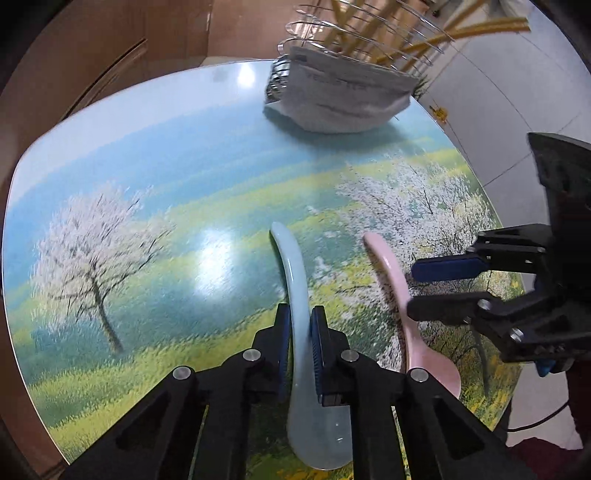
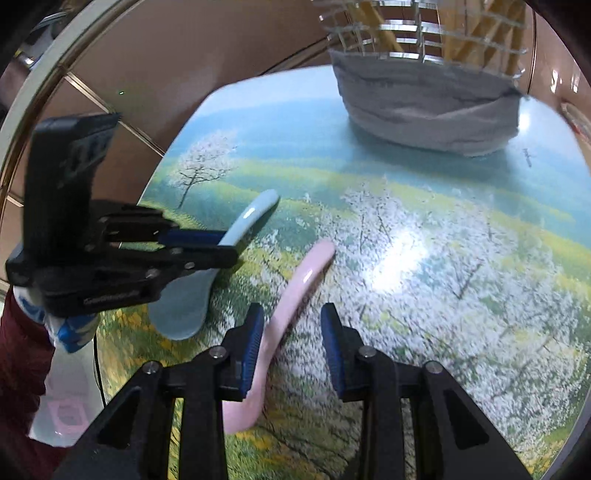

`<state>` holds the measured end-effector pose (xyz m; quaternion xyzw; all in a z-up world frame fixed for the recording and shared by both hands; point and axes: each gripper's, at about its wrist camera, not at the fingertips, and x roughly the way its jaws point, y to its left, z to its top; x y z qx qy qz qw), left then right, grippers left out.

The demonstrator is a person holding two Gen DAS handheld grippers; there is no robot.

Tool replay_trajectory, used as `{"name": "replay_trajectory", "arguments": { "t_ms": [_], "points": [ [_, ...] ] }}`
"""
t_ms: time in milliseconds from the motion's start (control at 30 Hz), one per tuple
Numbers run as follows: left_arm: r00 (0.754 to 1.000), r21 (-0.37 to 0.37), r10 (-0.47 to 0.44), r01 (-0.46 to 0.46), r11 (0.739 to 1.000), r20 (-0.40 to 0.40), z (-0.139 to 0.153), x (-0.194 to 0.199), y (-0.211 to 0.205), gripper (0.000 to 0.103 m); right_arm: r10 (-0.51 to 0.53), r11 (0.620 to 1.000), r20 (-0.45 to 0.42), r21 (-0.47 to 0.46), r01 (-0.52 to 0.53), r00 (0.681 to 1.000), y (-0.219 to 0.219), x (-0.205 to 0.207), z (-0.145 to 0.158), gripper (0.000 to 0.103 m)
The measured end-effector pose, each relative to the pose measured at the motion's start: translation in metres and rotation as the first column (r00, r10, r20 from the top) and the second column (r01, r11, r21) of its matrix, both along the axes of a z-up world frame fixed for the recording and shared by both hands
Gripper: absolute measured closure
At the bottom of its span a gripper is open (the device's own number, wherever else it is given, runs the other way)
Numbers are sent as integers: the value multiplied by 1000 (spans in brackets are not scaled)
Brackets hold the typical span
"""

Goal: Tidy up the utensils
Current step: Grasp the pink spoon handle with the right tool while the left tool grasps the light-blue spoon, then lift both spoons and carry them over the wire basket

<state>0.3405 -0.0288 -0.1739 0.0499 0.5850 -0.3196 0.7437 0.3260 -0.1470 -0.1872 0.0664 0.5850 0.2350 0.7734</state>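
The left gripper (image 1: 300, 330) points steeply downward, and its two blue pads (image 1: 318, 343) are closed on the handle of the blue spoon (image 1: 295, 280), which passes between them; the right gripper (image 2: 292, 338) also points steeply downward; its fingers stand apart, and the pink spoon (image 2: 295, 291) lies between them, close to the left pad (image 2: 253, 345).

The pale blue spoon (image 1: 295, 280) and pink spoon (image 2: 291, 295) look glazed ceramic, smooth and glossy. The printed tabletop (image 1: 147, 206) is slick and reflective. The wire basket (image 2: 424, 33) is shiny metal, wrapped in matt grey material, perhaps cloth (image 2: 428, 107).
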Motion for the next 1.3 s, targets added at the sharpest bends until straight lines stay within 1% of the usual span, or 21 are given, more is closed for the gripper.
{"name": "replay_trajectory", "arguments": {
  "t_ms": [167,200,233,267,367,433,467,600,667,767,900,1000,1133,1167,1233,1267,1300],
  "points": [
    [999,-16,43,-43,999,-13,-2,1,11,94,-28,1000,-56,13,29,998,15,18,-8,72],
    [999,-18,49,-49,999,-11,-2,1,13,94,-35,999,-60,9,36,998,16,19,-9,74],
    [999,-19,54,-54,998,-7,-2,0,13,94,-41,999,-64,5,42,997,17,22,-10,79],
    [998,-20,62,-62,998,-2,-3,-1,15,94,-44,999,-73,-3,44,996,19,23,-13,88],
    [996,-34,87,-86,996,24,0,-7,21,94,-43,999,-65,16,44,997,26,23,-17,92],
    [992,-55,109,-106,993,56,7,-13,27,94,-29,998,-29,53,31,999,28,16,-13,94],
    [990,-66,123,-119,991,71,11,-17,29,94,-23,998,2,54,23,1000,29,11,-9,94],
    [977,-144,176,-158,977,121,30,-35,37,95,-30,994,97,106,19,995,28,-9,7,95],
    [970,-183,201,-174,968,137,39,-44,42,95,-41,991,161,134,19,986,27,-25,18,96],
    [958,-210,222,-184,960,180,50,-60,39,96,-56,989,233,149,21,971,24,-47,30,96],
    [941,-242,253,-197,950,227,68,-80,36,96,-75,988,298,148,32,952,10,-74,49,96],
    [931,-261,273,-209,943,244,82,-90,37,96,-94,989,341,141,48,935,-1,-92,64,96],
    [916,-276,306,-233,933,260,108,-97,48,96,-111,992,405,106,74,908,-19,-110,94,96],
    [912,-284,319,-243,927,259,117,-96,52,96,-117,992,423,98,83,898,-22,-112,105,96],
    [902,-305,345,-263,915,259,134,-92,57,96,-130,991,457,91,100,880,-45,-119,132,96],
    [898,-315,355,-268,910,262,140,-88,58,96,-138,990,474,84,112,869,-48,-118,143,96],
    [889,-327,367,-272,905,274,154,-84,59,96,-149,989,495,81,126,856,-51,-115,156,96]
  ]
}}
